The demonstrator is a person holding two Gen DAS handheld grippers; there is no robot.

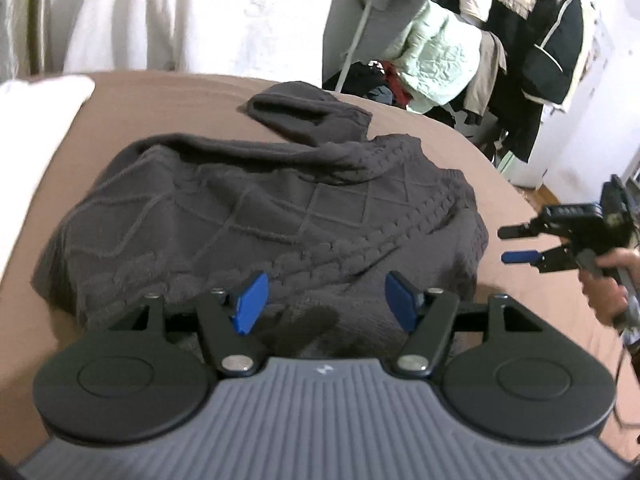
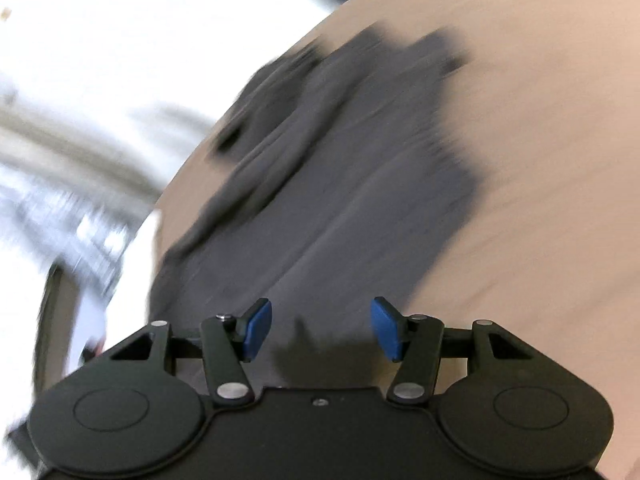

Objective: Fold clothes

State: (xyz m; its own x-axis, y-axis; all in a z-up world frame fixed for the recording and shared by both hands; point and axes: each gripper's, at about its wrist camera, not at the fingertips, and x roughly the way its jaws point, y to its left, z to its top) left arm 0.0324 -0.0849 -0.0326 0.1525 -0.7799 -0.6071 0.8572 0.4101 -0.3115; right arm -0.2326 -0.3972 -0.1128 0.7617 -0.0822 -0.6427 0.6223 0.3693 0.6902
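Observation:
A dark grey cable-knit sweater (image 1: 256, 216) lies crumpled on a bed with a tan sheet (image 1: 168, 96), one sleeve bunched at its far side. My left gripper (image 1: 324, 300) hovers over the sweater's near edge, open, with nothing between its blue pads. At the right edge of the left wrist view, a hand holds my right gripper (image 1: 510, 245), which is open beside the sweater's right side. The right wrist view is blurred by motion: the sweater (image 2: 340, 184) stretches ahead of the open right gripper (image 2: 320, 328), whose pads hold nothing.
A white pillow (image 1: 40, 92) lies at the bed's far left, with white curtains (image 1: 180, 12) behind. A rack piled with clothes (image 1: 480, 40) stands past the bed's far right corner. Bare tan sheet (image 2: 540, 160) extends to the sweater's right in the right wrist view.

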